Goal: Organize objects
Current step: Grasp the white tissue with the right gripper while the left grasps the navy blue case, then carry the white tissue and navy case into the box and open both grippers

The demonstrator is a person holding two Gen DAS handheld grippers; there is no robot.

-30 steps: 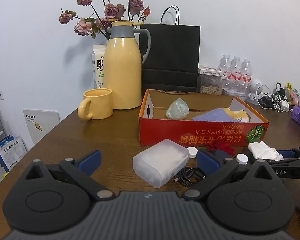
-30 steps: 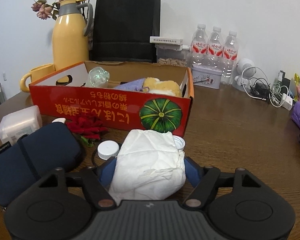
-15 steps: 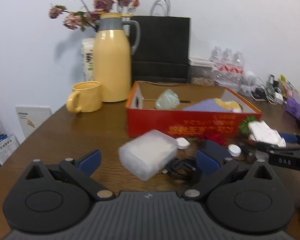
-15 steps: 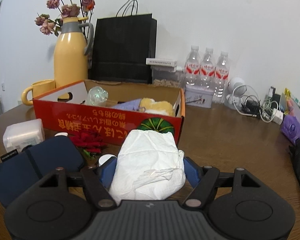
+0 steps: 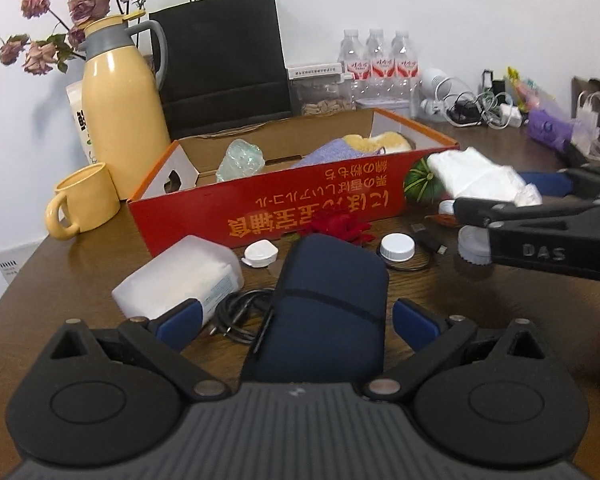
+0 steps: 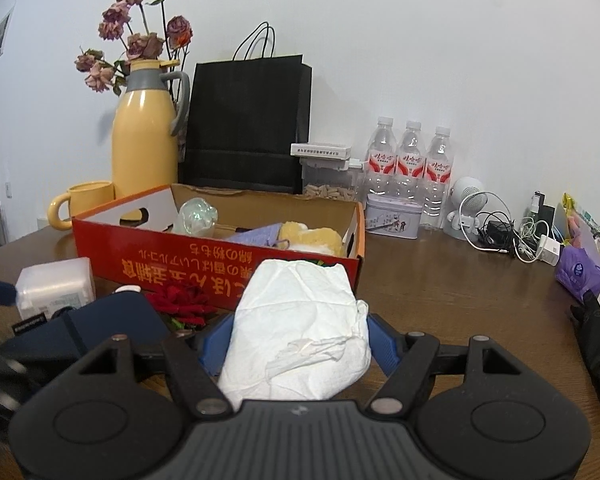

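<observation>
Starting at the far left of the worktop [image 5: 80,268], a yellow mug [image 5: 86,198] stands just beside a tall yellow jug [image 5: 120,116] with dried roses [image 5: 72,4] behind it. A frosted plastic box [image 5: 180,276] lies in front of the red carton [image 5: 284,208], with a coiled black cable [image 5: 240,312] beside it. The carton is open-topped and holds a clear crumpled bottle [image 5: 240,158], a purple cloth [image 5: 332,152] and something yellow and soft [image 5: 384,142] (what it is I cannot tell).

The left tool [image 5: 296,320] has its jaws spread wide on either side of a navy pouch [image 5: 324,304], and the blue pads stand clear of the pouch's sides. Beyond the pouch lie a red fabric flower [image 5: 340,226] and two white caps [image 5: 396,246].

Further right, the right tool [image 6: 296,344] grips a white crumpled bundle [image 6: 300,320], its blue pads pressing on both sides. In the left wrist view the bundle sits above the worktop, near the carton's right end, by the printed pumpkin.

Against the wall stand a black paper bag [image 6: 248,124] and three water bottles [image 6: 408,164], then a tangle of chargers [image 6: 508,232].
</observation>
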